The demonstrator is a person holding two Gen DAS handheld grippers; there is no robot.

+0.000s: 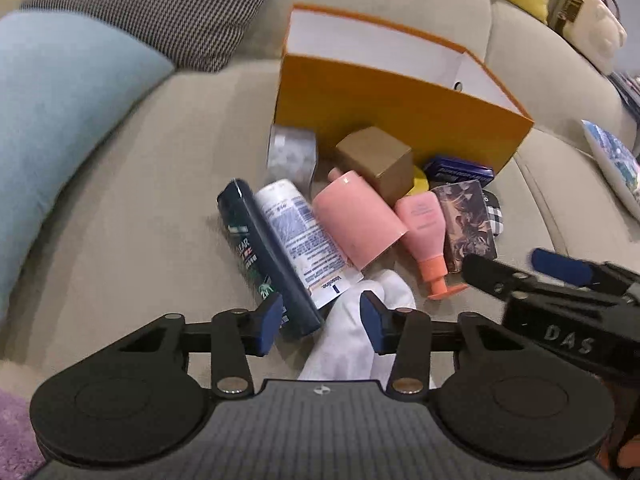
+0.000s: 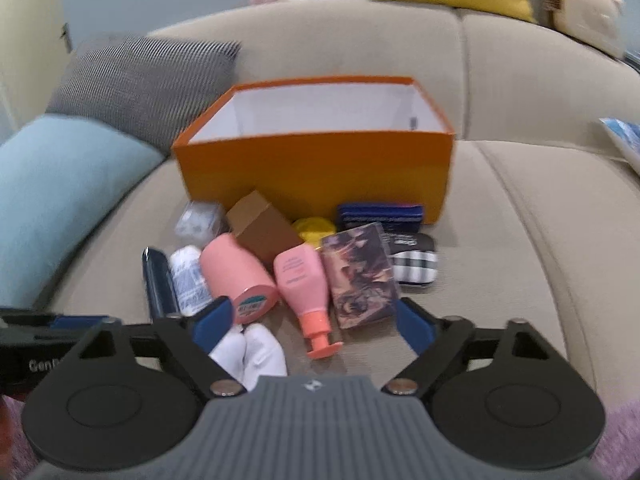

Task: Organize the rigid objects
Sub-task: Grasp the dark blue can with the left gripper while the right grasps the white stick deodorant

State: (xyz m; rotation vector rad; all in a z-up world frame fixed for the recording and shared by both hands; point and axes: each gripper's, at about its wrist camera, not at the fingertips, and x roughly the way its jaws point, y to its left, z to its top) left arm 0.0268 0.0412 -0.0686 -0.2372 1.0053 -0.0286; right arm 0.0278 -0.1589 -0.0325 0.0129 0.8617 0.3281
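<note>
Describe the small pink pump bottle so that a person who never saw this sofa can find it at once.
Start at the orange box on the beige sofa; a pile of toiletries lies in front of it. The pump bottle lies flat, between the big pink cylinder and the patterned flat box. Only it has a coral pump nozzle, pointing away from the orange box.

orange box (image 1: 400, 120), toiletries, left gripper (image 1: 320, 320) open
</note>
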